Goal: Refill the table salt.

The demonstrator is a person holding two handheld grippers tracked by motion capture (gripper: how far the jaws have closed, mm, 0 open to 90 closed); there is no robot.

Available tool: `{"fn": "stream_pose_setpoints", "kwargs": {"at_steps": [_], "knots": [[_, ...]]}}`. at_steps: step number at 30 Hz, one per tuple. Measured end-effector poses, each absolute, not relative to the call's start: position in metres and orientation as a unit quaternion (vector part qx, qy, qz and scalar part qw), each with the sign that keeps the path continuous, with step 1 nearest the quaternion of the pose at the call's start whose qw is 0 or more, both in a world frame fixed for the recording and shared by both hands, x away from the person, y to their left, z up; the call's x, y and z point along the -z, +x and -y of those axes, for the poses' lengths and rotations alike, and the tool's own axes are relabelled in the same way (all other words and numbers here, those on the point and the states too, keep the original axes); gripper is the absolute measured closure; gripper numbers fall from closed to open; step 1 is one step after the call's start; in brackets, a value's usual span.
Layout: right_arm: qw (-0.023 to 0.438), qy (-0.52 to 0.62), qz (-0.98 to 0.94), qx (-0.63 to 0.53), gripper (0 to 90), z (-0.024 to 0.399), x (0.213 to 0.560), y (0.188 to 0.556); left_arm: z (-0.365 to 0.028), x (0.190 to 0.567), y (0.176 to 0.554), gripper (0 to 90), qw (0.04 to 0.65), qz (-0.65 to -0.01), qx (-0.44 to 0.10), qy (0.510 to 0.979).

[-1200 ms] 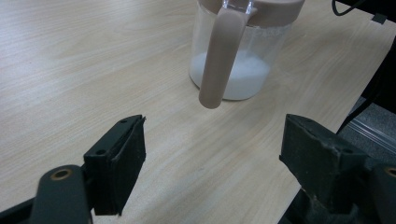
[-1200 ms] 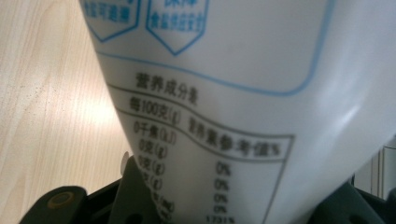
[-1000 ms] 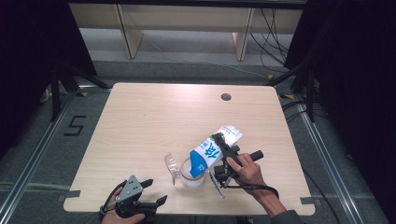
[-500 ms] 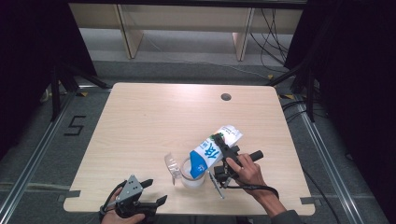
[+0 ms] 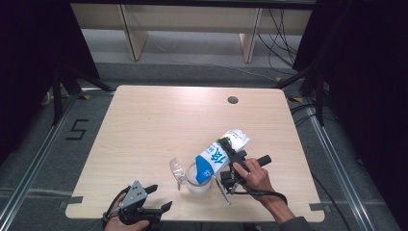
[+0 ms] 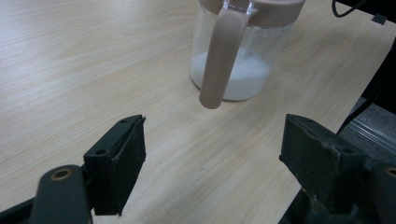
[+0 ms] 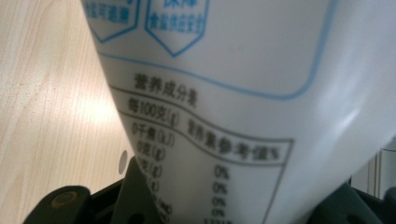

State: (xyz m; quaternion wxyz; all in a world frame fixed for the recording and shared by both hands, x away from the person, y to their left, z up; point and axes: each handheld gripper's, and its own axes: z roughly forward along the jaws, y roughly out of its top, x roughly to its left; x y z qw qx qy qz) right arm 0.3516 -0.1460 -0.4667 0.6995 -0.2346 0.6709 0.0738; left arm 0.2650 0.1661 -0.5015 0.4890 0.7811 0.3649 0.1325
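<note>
Nothing has shifted: right gripper point(image 5: 230, 161) keeps the bag point(image 5: 219, 156) tipped over the jug point(image 5: 198, 179), so pouring continues; left gripper point(image 5: 156, 202) waits wide

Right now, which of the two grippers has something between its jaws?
The right gripper: its jaws clamp the tilted blue-and-white bag over the pitcher. The left gripper stands open near the table's front edge.

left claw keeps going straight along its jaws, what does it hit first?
Likely the jug's handle: it hangs dead ahead between the open jaws of the left claw, with bare table before it. Depth is hard to judge.
</note>
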Motion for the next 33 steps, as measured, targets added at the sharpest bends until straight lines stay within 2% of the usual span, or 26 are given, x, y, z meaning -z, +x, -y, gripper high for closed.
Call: {"fn": "stream_pose_setpoints", "kwargs": {"at_steps": [33], "knots": [[0.701,-0.213,-0.675,-0.084,63.0,0.1466,0.4689,0.3507,-0.1660,0.5008,0.2644,21.6,0.489,-0.367,-0.132,0.780]]}}
